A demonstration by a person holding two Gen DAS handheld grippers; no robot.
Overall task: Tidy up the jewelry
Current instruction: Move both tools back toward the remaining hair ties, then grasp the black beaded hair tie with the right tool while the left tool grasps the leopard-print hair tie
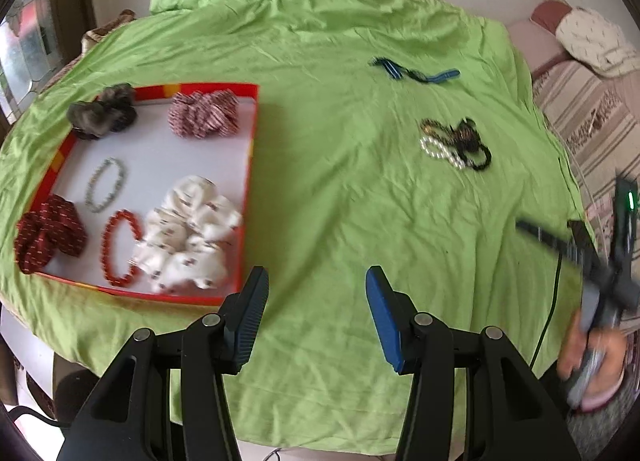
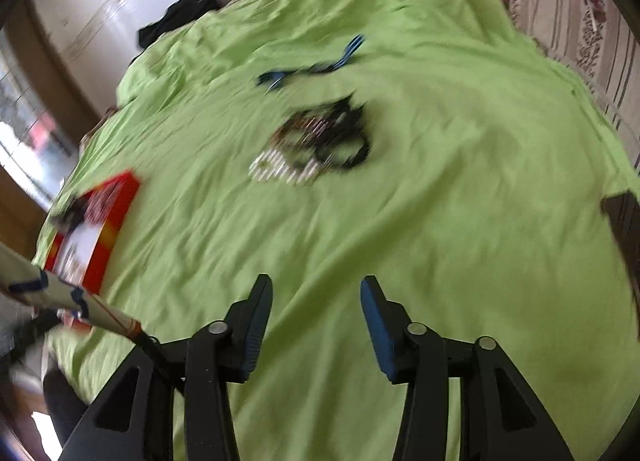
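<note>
My left gripper and right gripper hover spread and empty over green cloth; bracelets at one o'clock, tray at ten.

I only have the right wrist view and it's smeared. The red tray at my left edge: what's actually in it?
Observer: The red-rimmed cardboard tray holds fabric scrunchies, among them a big white printed scrunchie, and two bead bracelets.

Operator: Which bracelets?

Observer: A red bead bracelet next to the white scrunchie, and a pale grey bead bracelet above it in the picture.

Operator: The blurred pile in front of me, what is it?

Observer: A tangle on the green cloth: a white pearl bracelet, a bronze bead bracelet and a black hair tie.

Operator: Is the left hand-held gripper carrying anything?

Observer: No. The left hand-held gripper is open and empty, over bare cloth right of the tray.
</note>
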